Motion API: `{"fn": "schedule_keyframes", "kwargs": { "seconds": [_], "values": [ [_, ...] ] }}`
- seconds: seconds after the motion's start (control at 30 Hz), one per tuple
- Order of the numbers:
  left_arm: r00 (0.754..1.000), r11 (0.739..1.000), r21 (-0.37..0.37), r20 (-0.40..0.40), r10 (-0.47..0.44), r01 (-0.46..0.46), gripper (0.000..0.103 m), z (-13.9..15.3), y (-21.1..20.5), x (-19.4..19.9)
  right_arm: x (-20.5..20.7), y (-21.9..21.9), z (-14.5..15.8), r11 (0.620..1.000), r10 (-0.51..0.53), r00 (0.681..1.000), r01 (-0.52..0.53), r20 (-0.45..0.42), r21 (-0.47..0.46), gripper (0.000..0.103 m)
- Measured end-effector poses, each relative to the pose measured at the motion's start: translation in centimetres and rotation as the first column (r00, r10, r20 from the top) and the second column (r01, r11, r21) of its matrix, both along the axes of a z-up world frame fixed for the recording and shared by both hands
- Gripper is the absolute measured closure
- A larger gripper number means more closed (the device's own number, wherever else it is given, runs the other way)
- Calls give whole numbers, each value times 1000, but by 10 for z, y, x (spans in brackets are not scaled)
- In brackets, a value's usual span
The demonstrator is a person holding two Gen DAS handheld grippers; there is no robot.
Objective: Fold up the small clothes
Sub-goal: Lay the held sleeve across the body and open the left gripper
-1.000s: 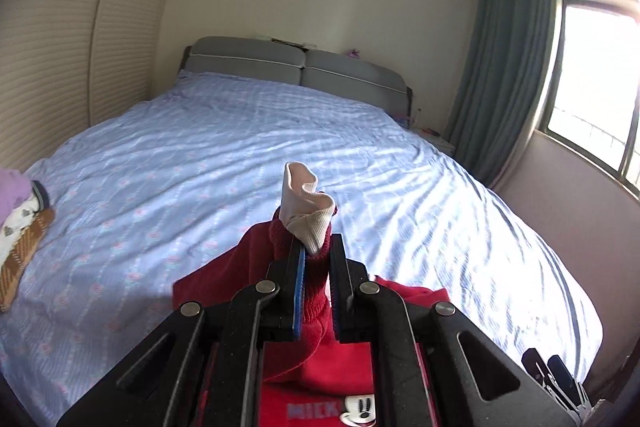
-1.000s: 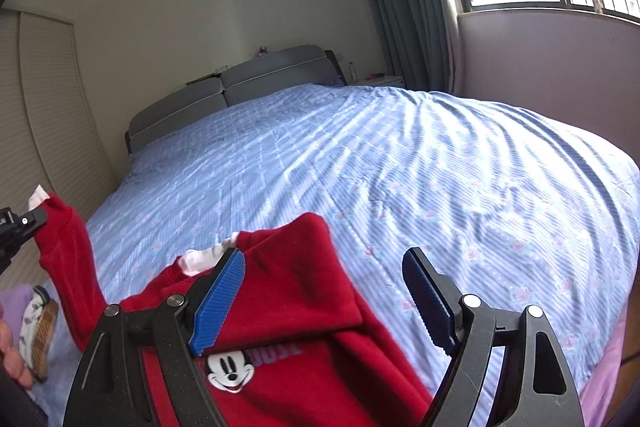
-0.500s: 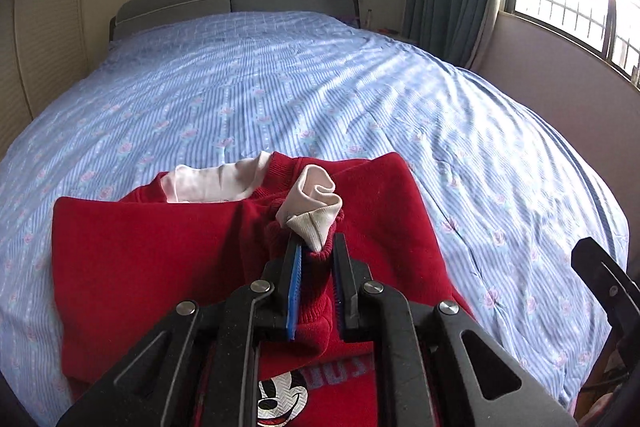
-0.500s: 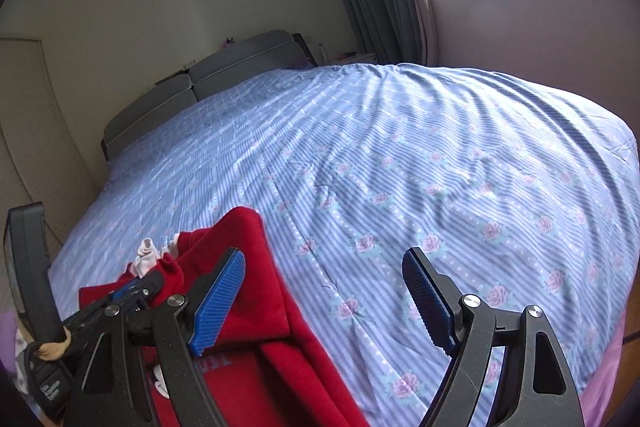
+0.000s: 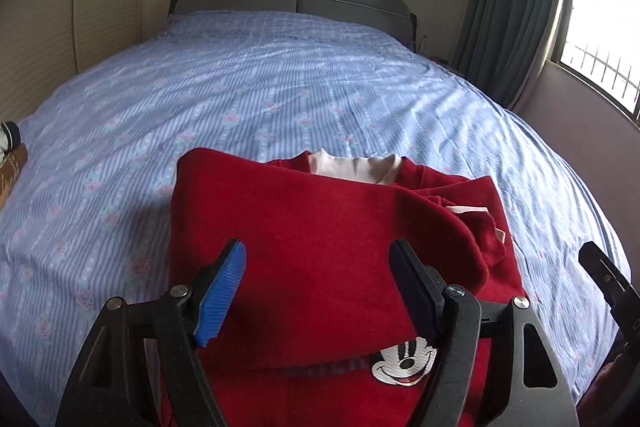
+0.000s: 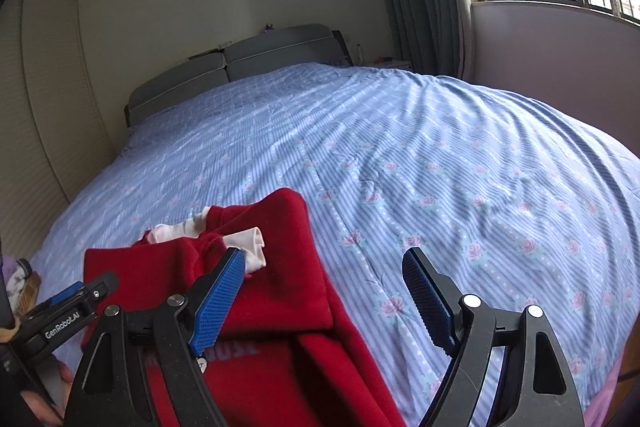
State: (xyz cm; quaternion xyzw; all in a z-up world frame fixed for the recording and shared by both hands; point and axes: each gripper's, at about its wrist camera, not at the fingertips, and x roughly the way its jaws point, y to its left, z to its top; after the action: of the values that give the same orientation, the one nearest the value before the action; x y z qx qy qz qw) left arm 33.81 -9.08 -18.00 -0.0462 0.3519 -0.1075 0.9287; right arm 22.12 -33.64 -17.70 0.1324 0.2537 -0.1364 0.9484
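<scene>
One red sweater [image 5: 320, 247], two grippers, one bed [image 5: 280, 87], and perhaps one clothes pile [image 6: 20, 279] at the edge.

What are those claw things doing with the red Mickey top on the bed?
A person holding a gripper in each hand is folding the red sweatshirt on the blue bedsheet. Both sleeves already lie folded across it. The left gripper is opening with nothing pinched; the right gripper hovers open beside it.

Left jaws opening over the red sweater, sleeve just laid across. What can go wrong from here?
1. The sleeve cuff lies bunched on the red sweater, so the fold may stay lumpy.
2. The left gripper, jaws opening, sits low over the fabric; pulling back might snag it.
3. The right gripper overhangs the sweater's edge and may drag it.
</scene>
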Motion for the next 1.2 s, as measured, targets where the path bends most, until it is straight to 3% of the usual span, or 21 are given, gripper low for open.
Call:
{"fn": "schedule_keyframes", "kwargs": {
  "seconds": [0.1,0.27,0.37,0.57,0.7,0.9,1.2],
  "values": [
    [1000,999,-27,-17,-26,25,30,-13,10,3,13,23,2,996,81,997,-80,10,-36,21],
    [999,1000,26,-50,-14,15,30,-32,13,9,49,49,-1,980,164,986,-165,-21,-108,22],
    [997,1000,-12,-75,-11,10,28,-39,21,14,70,56,-7,972,194,979,-199,-57,-121,22],
    [997,999,-33,-77,-14,12,25,-45,26,14,100,60,-35,965,227,957,-246,-181,-93,41],
    [996,999,-40,-83,-19,15,24,-46,28,14,106,55,-61,975,185,944,-212,-273,-70,41],
    [997,999,-44,-78,-15,11,25,-36,31,7,101,63,-55,968,169,948,-212,-270,-137,41],
    [999,999,-32,-41,8,-10,25,-1,55,-40,38,61,-4,970,176,977,-193,-124,-146,34]
  ]
}}
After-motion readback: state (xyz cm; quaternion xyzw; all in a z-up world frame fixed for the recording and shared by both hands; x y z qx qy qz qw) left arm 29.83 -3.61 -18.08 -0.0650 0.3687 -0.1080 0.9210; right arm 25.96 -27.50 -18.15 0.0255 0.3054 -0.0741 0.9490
